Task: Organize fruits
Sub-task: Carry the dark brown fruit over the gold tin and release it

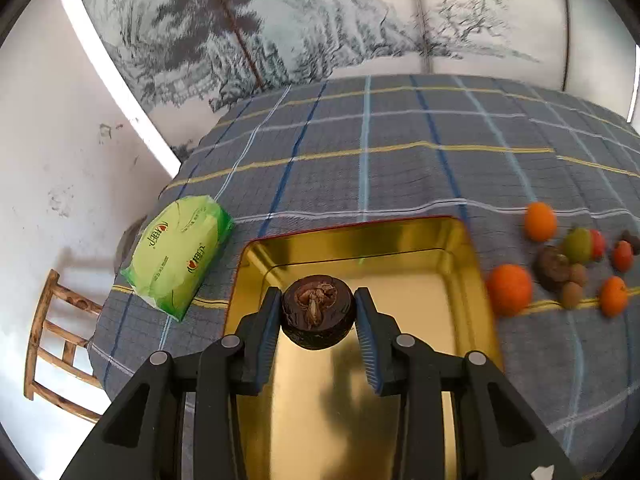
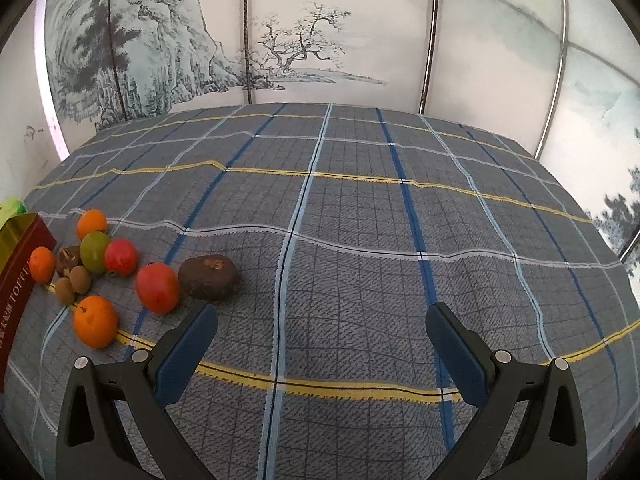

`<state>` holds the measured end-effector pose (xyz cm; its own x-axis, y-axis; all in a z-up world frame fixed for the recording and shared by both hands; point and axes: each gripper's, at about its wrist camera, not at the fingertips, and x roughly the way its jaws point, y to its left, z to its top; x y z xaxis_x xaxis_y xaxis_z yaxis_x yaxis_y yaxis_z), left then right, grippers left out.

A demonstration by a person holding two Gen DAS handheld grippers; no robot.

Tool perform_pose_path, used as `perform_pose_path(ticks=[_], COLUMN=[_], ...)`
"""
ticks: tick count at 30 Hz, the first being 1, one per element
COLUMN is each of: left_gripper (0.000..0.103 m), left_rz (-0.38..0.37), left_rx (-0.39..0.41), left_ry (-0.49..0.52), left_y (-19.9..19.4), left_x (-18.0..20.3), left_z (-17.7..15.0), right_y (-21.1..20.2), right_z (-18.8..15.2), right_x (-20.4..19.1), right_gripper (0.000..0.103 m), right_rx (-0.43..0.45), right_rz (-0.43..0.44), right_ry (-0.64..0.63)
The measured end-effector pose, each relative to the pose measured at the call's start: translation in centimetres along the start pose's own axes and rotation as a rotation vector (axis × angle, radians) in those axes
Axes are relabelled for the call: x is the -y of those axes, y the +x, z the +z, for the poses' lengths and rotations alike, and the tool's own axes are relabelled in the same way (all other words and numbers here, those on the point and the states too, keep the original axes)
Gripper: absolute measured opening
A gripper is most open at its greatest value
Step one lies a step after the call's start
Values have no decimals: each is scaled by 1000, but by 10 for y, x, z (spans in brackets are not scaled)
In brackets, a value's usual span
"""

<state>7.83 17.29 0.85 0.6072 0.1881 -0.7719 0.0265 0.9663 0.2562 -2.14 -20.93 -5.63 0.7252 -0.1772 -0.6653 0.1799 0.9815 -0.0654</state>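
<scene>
Left wrist view: left claw (image 1: 318, 312) clamped on a dark brown fruit (image 1: 318, 316), held above the gold tin tray (image 1: 472, 264). Green tissue pack (image 1: 180, 252) just left of the tray on the plaid surface (image 1: 400, 176); loose fruits (image 1: 568, 264) grouped to the right. Right wrist view: right claw (image 2: 320, 328) spread wide apart, gripping nothing, over the surface. Another brown fruit (image 2: 209, 276), touching a red fruit (image 2: 157, 287), near an orange (image 2: 95, 321) and a green fruit (image 2: 94, 251).
</scene>
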Motion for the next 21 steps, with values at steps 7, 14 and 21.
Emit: perform_pose_path(ticks=[7, 14, 21], left_gripper=[33, 33, 34], left_rz=[-1, -1, 8], left_rx=[-62, -81, -81], left_ry=[-26, -28, -24], left_y=[28, 41, 46], left_x=[-11, -13, -13], left_z=[11, 13, 14], right_y=[-1, 1, 1], right_z=[-1, -1, 0], right_x=[-1, -3, -3], right_gripper=[103, 103, 103], right_rx=[-3, -10, -8], right_rz=[-10, -12, -11], right_ry=[-4, -14, -15])
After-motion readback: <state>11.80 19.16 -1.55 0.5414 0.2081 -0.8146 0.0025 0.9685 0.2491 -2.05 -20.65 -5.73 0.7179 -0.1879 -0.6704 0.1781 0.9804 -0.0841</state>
